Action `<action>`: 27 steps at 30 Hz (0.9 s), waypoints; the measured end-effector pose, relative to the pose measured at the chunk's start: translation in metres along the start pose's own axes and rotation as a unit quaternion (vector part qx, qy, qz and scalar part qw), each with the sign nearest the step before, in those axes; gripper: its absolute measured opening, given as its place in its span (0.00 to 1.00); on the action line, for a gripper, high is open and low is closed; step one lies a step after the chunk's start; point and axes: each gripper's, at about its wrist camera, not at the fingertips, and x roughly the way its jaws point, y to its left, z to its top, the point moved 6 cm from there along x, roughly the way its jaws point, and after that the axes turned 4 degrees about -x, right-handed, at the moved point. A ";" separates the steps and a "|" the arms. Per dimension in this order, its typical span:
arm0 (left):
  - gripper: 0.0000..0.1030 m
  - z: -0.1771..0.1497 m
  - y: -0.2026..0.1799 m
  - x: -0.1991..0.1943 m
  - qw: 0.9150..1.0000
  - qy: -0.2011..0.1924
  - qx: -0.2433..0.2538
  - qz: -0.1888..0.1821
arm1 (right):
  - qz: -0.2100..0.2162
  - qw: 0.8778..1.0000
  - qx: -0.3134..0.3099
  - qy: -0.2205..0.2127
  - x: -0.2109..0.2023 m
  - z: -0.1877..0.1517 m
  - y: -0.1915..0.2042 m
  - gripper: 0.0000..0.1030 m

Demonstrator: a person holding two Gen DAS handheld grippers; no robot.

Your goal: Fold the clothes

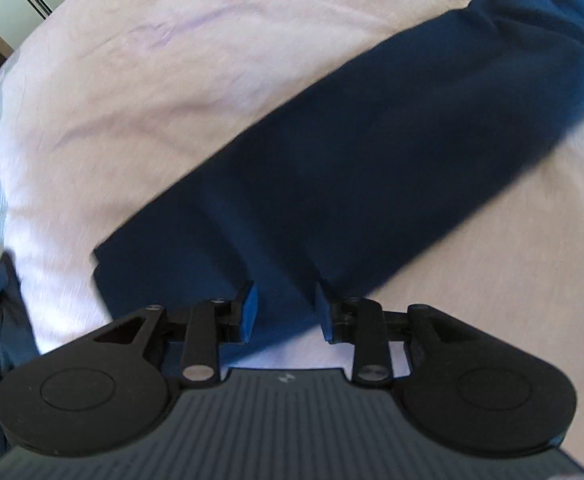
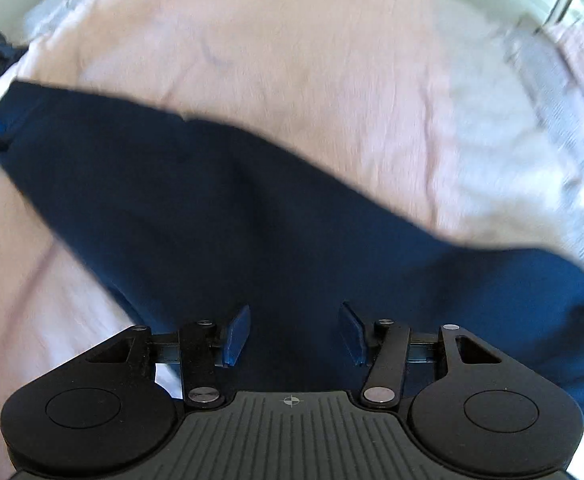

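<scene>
1. Navy garment [image 1: 371, 168] lies as a long folded band across the pale pink bed sheet [image 1: 152, 80]. In the left wrist view its long axis runs from about 7 o'clock near our fingers up to 2 o'clock, where it bunches.
2. Our left gripper [image 1: 286, 308] sits at one short end of the band. Its fingers [image 1: 248, 310] are partly open with cloth passing between them; we cannot tell whether they pinch it.
3. Our right gripper [image 2: 293, 330] sits over the wider end of the same garment [image 2: 212, 208], which stretches from 5 o'clock out to 10 o'clock in that view. Its fingers [image 2: 236, 334] are spread wider, nothing clamped between them, dark cloth beneath.
4. The other gripper shows faintly at the 9 o'clock edge of the right wrist view, so we judge that the two hold opposite ends.
5. We judge the next fold turns on this: the band runs lengthwise between our two hands, so either end may be carried toward the other.
6. Both views are blurred; edges are uncertain.
</scene>
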 end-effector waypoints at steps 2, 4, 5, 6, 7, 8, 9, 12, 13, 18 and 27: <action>0.25 -0.022 0.020 -0.004 1.000 0.010 0.008 0.006 | 0.003 1.000 0.015 -0.014 -0.011 0.019 0.035 0.52; 0.25 -0.036 0.037 -0.010 1.000 0.001 0.000 -0.003 | 0.024 0.999 0.009 -0.019 -0.009 0.040 0.082 0.52; 0.26 -0.040 0.044 -0.015 1.000 -0.010 -0.011 -0.014 | 0.035 0.999 0.003 -0.020 -0.006 0.050 0.106 0.52; 0.26 -0.044 0.052 -0.019 0.999 -0.020 -0.024 -0.024 | 0.046 0.999 -0.002 -0.021 -0.003 0.060 0.129 0.52; 0.26 -0.043 0.062 -0.022 0.997 -0.036 -0.055 -0.031 | 0.057 0.998 -0.008 -0.021 0.000 0.069 0.153 0.52; 0.26 -0.041 0.070 -0.023 0.995 -0.048 -0.086 -0.037 | 0.069 0.997 -0.012 -0.023 0.003 0.079 0.174 0.52; 0.28 -0.040 0.078 -0.023 0.991 -0.059 -0.115 -0.042 | 0.081 0.996 -0.011 -0.027 0.005 0.088 0.189 0.52; 0.29 -0.029 0.099 -0.021 0.979 -0.083 -0.177 -0.054 | 0.104 0.994 -0.017 -0.032 0.012 0.111 0.227 0.52; 0.29 -0.025 0.106 -0.017 0.976 -0.085 -0.194 -0.058 | 0.106 0.994 -0.021 -0.030 0.015 0.115 0.234 0.52; 0.30 -0.010 0.131 0.013 0.963 -0.066 -0.244 -0.095 | 0.098 0.995 -0.015 -0.010 0.038 0.116 0.239 0.52; 0.10 -0.008 0.130 0.037 0.968 -0.047 -0.227 -0.094 | 0.070 0.997 0.000 0.014 0.044 0.106 0.228 0.52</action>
